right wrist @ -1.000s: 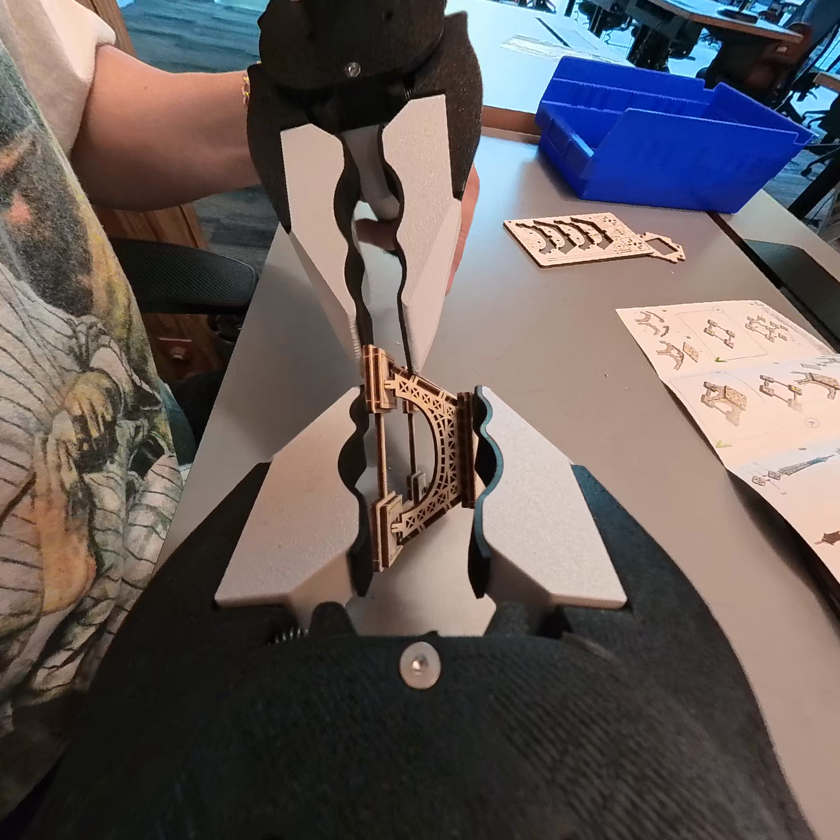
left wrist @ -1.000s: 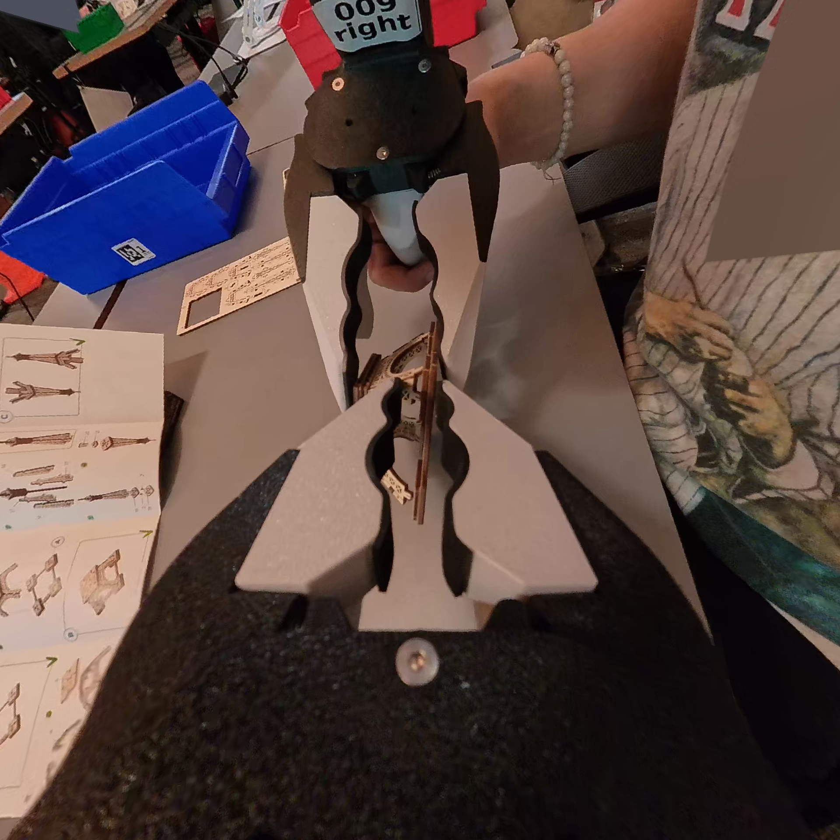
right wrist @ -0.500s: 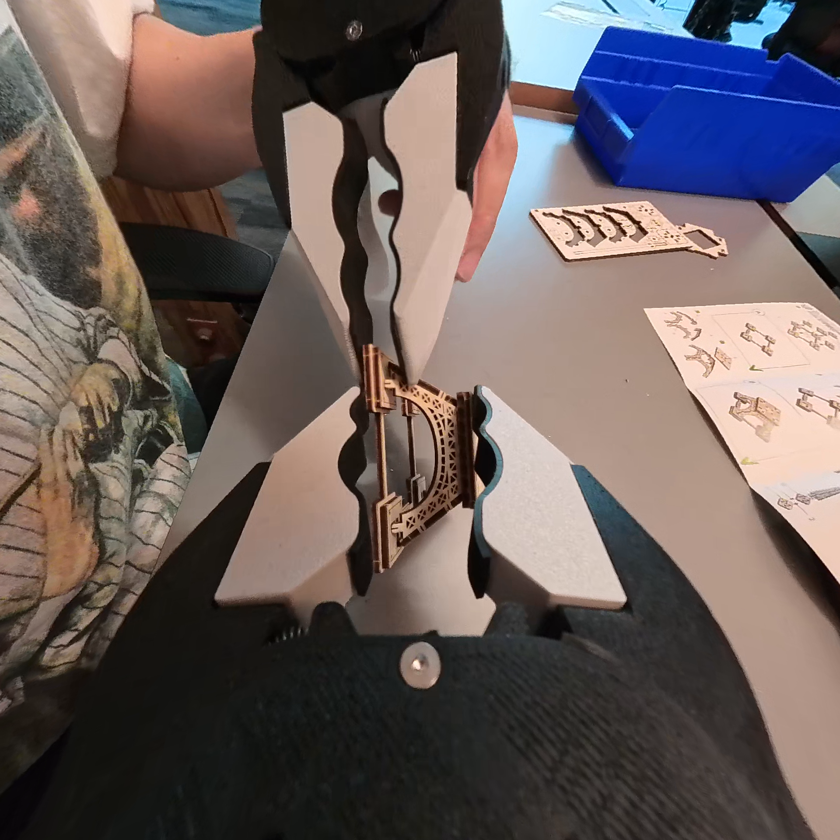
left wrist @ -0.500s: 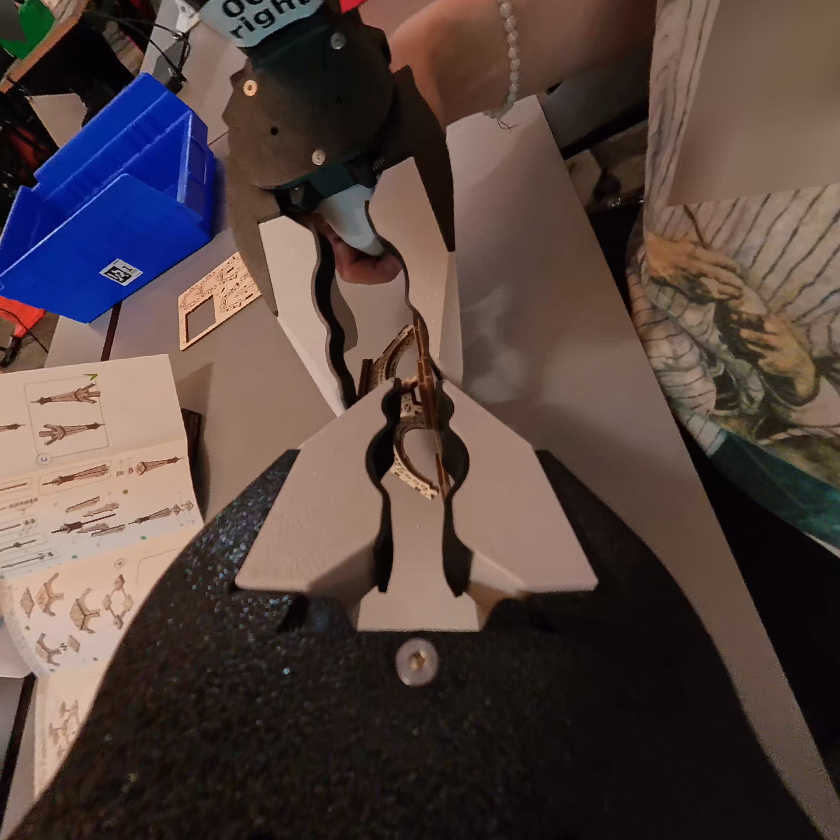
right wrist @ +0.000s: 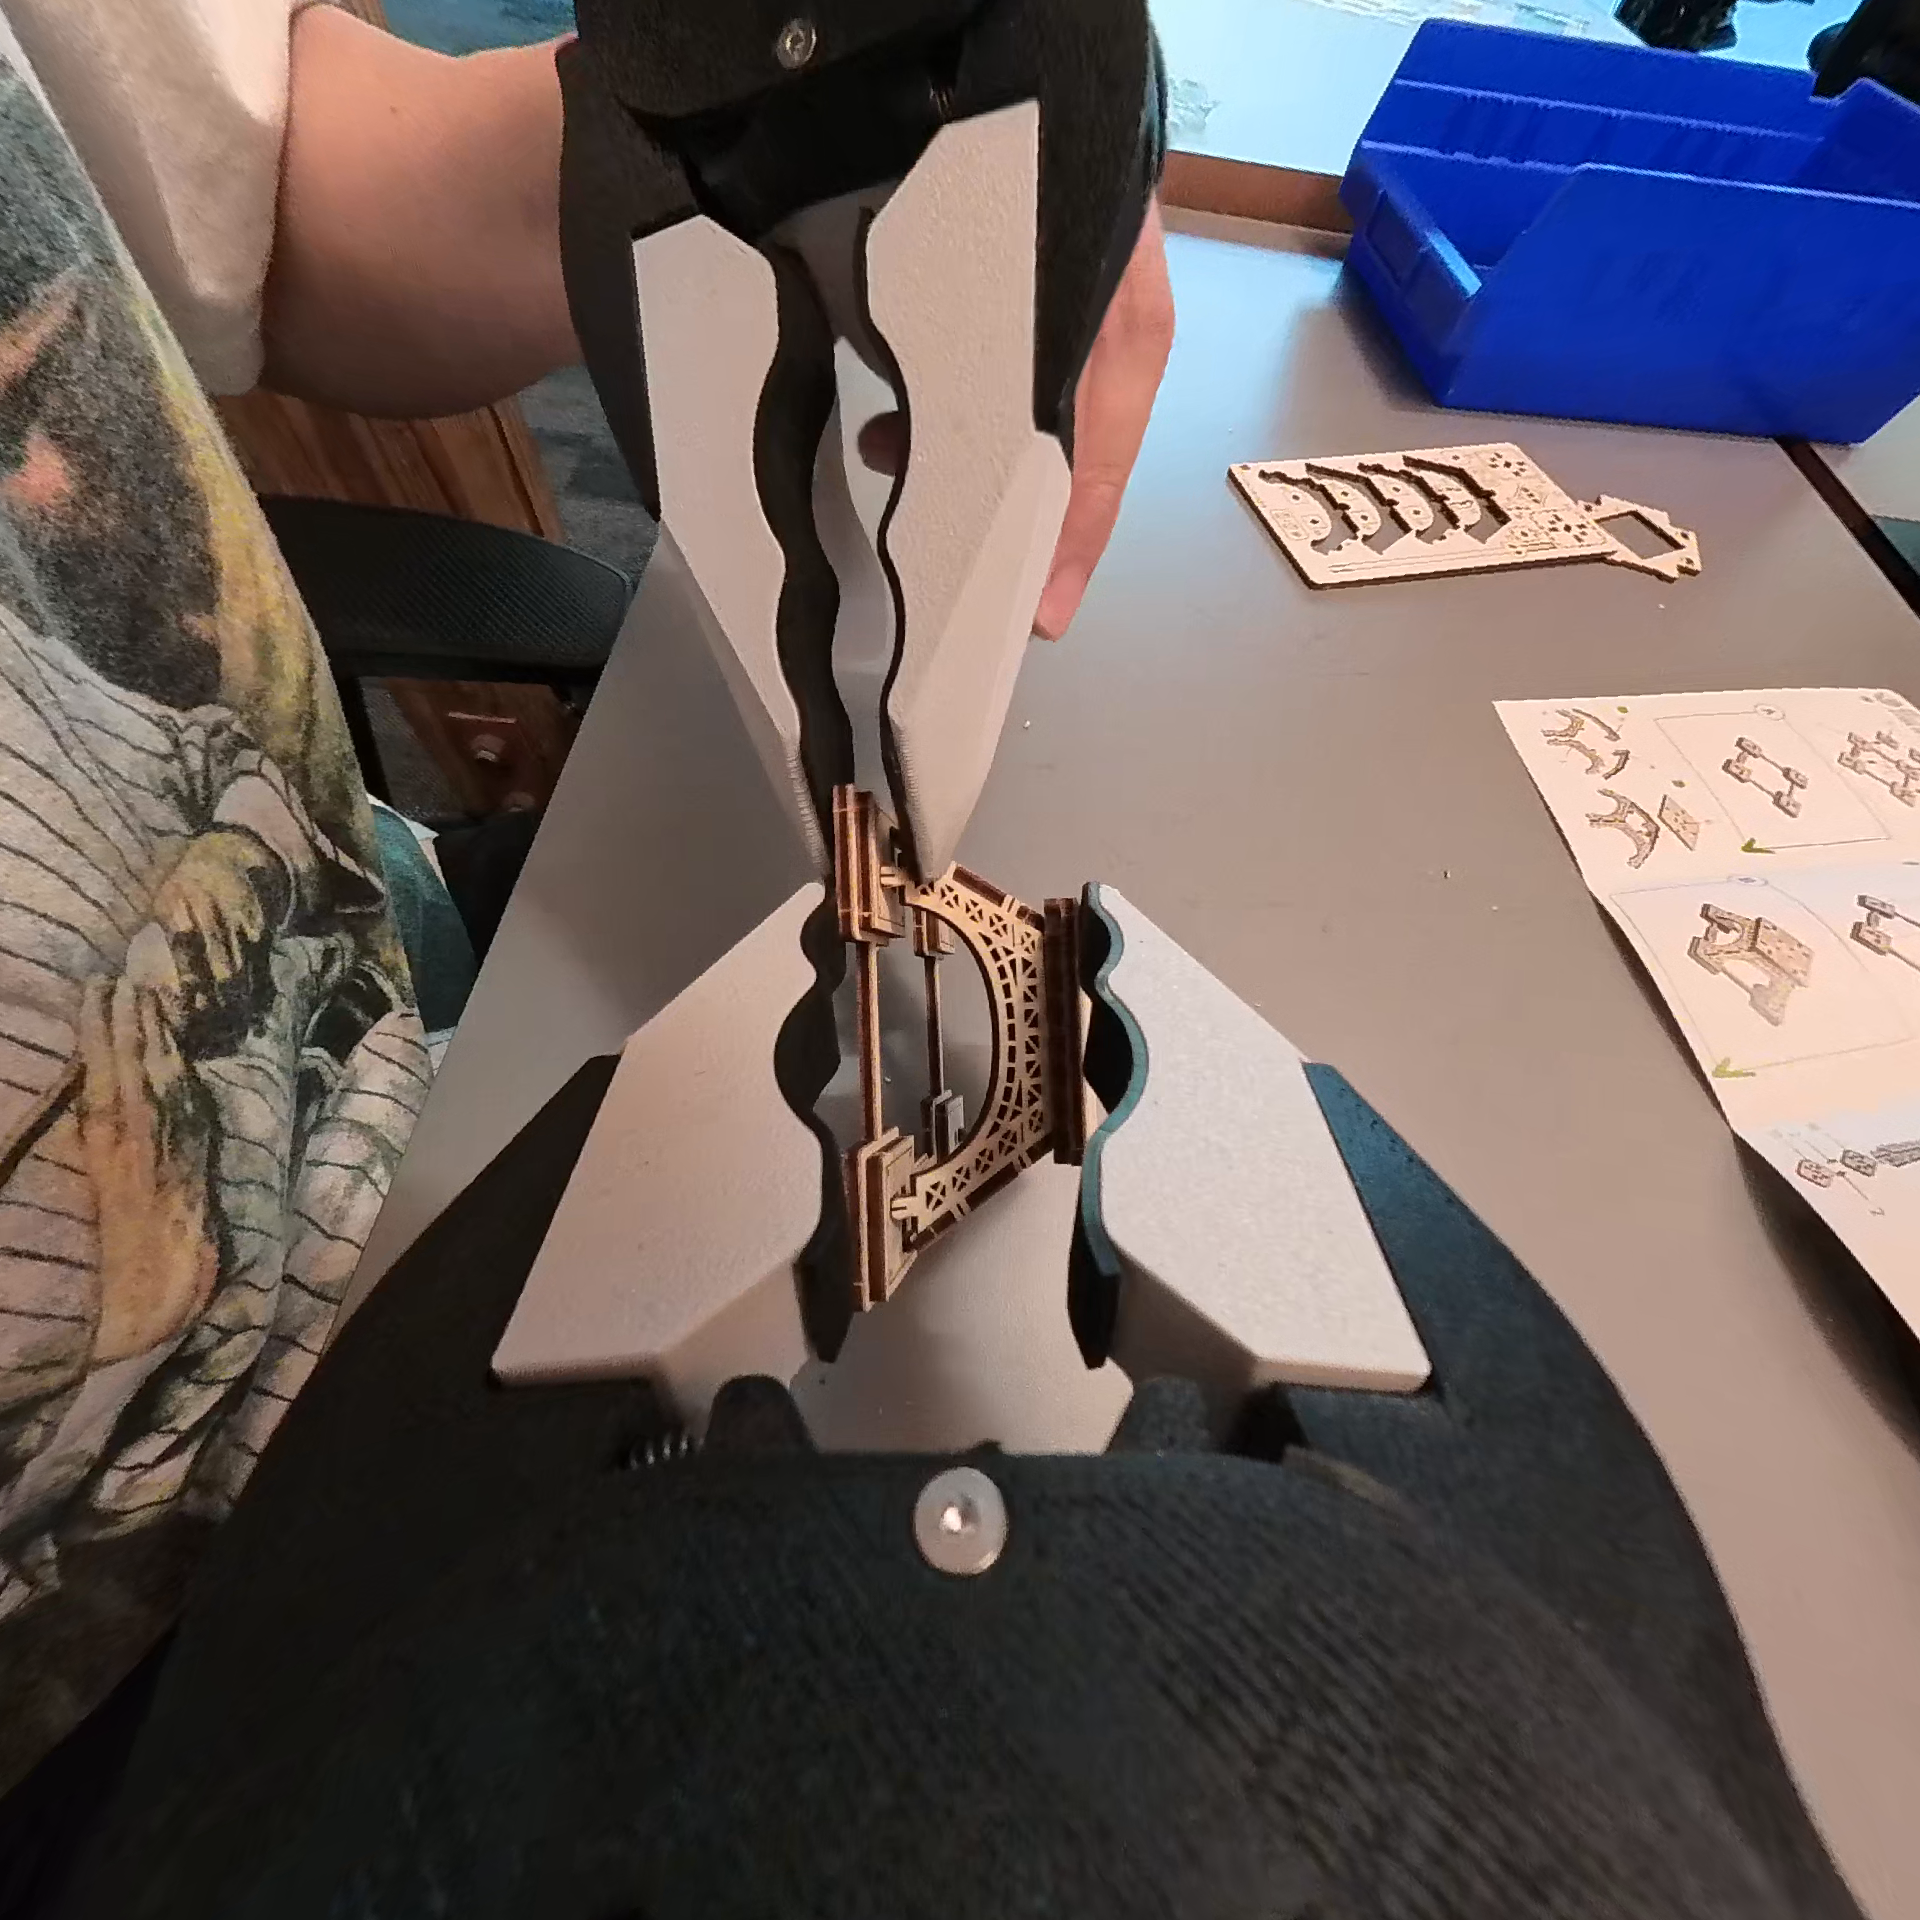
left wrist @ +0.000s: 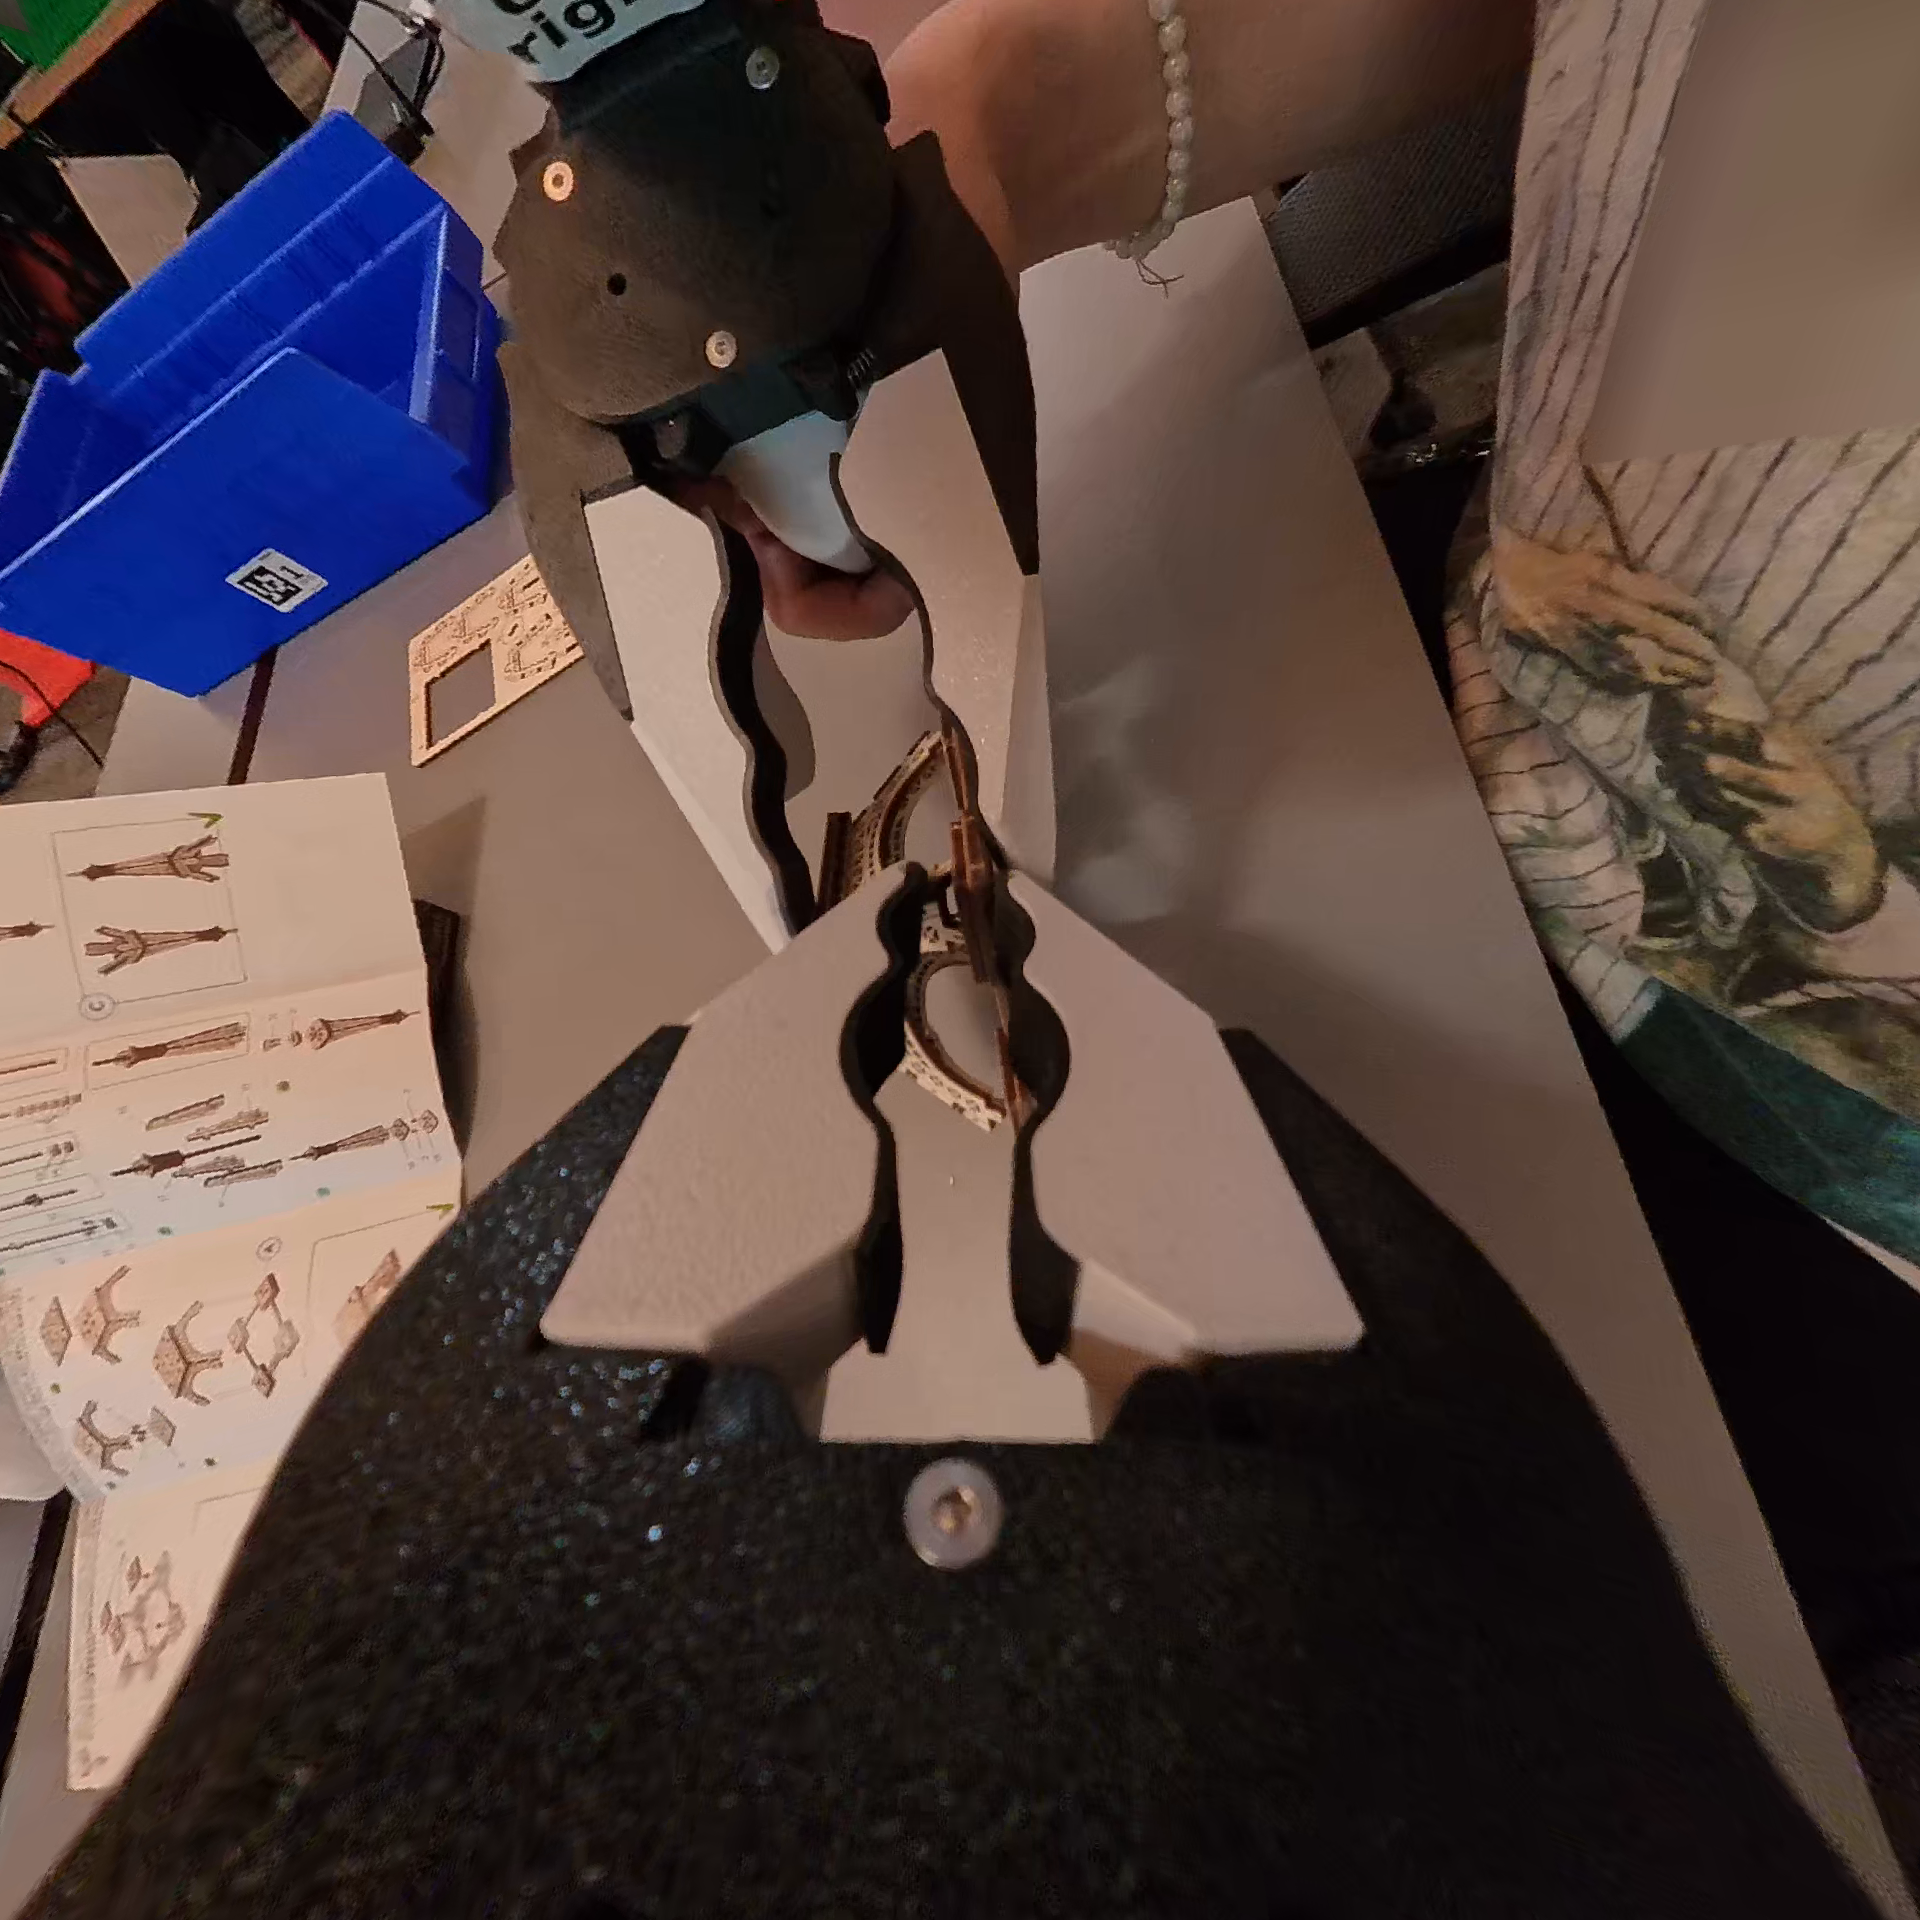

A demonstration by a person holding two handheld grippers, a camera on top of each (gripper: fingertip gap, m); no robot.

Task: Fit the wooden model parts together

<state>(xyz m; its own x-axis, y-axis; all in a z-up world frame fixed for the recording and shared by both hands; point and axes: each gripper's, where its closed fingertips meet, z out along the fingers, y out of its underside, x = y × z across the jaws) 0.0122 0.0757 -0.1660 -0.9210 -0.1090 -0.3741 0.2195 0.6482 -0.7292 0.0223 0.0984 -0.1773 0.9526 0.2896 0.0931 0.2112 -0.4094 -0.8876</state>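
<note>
Risk first, working left to right across the right wrist view. The left gripper (right wrist: 868,831), reaching in from the far side, has its jaws nearly closed and pinching the thin stacked corner of the wooden model (right wrist: 961,1049), right at the narrow tips. That is a small purchase on a thin laser-cut edge: any twist of the wrist here could, I judge, snap a tab or pry the layers apart instead of seating them.

Moving right, the right gripper (right wrist: 956,1081) has its jaws clenched across the width of the model, one pad on the flat frame side, the other on the end of the arch. The piece sits slightly skewed between them, so a hard push from the far side could make it pivot or squirt out and drop to the grey table (right wrist: 1351,935) beneath.

Further right lie a flat wooden sheet (right wrist: 1455,520) with empty cut-outs, a blue bin (right wrist: 1662,281) behind it and an instruction sheet (right wrist: 1745,914) at the edge, all well apart from the action.

Now the model itself: pale plywood with dark burnt edges, a curved lattice arch joined to a straight square frame, with small tabbed blocks at the corners. It hangs in the air above the table, between the two grippers. In the left wrist view it shows edge-on, wafer-thin, just past the tips of the near jaws. Light, stiff, brittle along the grain, I would guess.
</note>
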